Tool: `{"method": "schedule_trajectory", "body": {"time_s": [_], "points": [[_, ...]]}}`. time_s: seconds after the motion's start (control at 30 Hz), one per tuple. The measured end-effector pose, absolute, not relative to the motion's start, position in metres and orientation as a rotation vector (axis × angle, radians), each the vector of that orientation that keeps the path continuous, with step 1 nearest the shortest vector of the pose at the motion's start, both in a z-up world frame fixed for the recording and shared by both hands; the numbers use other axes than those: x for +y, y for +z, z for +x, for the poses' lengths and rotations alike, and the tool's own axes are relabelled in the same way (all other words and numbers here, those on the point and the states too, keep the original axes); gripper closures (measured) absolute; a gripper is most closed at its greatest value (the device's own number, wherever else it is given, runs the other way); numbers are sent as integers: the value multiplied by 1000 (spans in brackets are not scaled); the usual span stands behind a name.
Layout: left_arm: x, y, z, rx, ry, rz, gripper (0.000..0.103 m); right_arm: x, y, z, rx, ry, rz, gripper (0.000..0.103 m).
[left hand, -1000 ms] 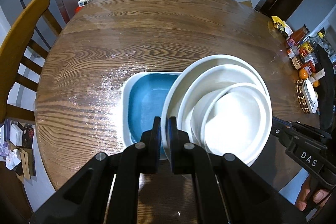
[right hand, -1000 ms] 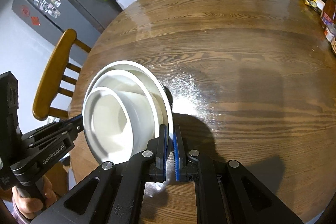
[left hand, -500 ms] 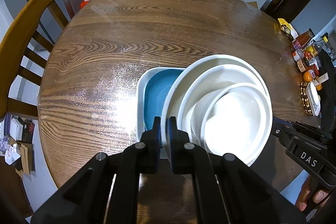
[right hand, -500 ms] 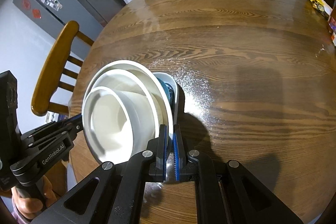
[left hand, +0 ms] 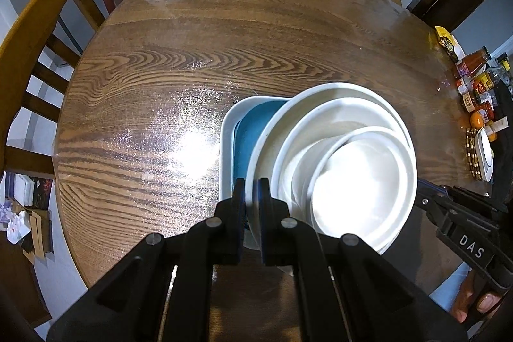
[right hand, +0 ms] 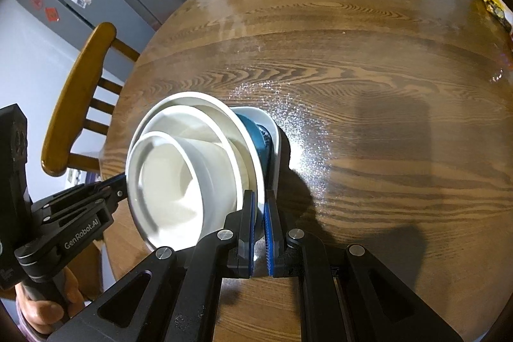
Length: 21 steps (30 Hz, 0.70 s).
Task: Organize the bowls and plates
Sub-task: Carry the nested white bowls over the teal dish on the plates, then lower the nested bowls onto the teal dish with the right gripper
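Stack of white dishes (left hand: pixel 333 169): wide plate at the bottom, a shallow bowl in it, a smaller bowl (left hand: pixel 359 181) innermost, carried tilted above a square blue dish with a white rim (left hand: pixel 229 130) lying on the round wooden table (left hand: pixel 198 60). Left gripper (left hand: pixel 251 191) clamped tight on the plate's rim at one side; right gripper (right hand: pixel 260 204) pinching the rim opposite, blue pads against the white edge. Wooden chairs (left hand: pixel 35 31) around the table, sauce bottles (left hand: pixel 474 79) at its far right edge.
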<state>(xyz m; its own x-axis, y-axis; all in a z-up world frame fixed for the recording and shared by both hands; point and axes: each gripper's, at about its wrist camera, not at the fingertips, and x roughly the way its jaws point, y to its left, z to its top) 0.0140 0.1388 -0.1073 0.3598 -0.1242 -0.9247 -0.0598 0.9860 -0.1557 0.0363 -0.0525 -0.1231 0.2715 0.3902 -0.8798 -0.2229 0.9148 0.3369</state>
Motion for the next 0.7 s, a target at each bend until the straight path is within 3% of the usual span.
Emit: {"method": "schedule_trajectory", "body": {"time_s": [0.7], "points": [[142,-123,30,1253,-31,-171,101,-48,-140,52,1297,418,166,93]]}}
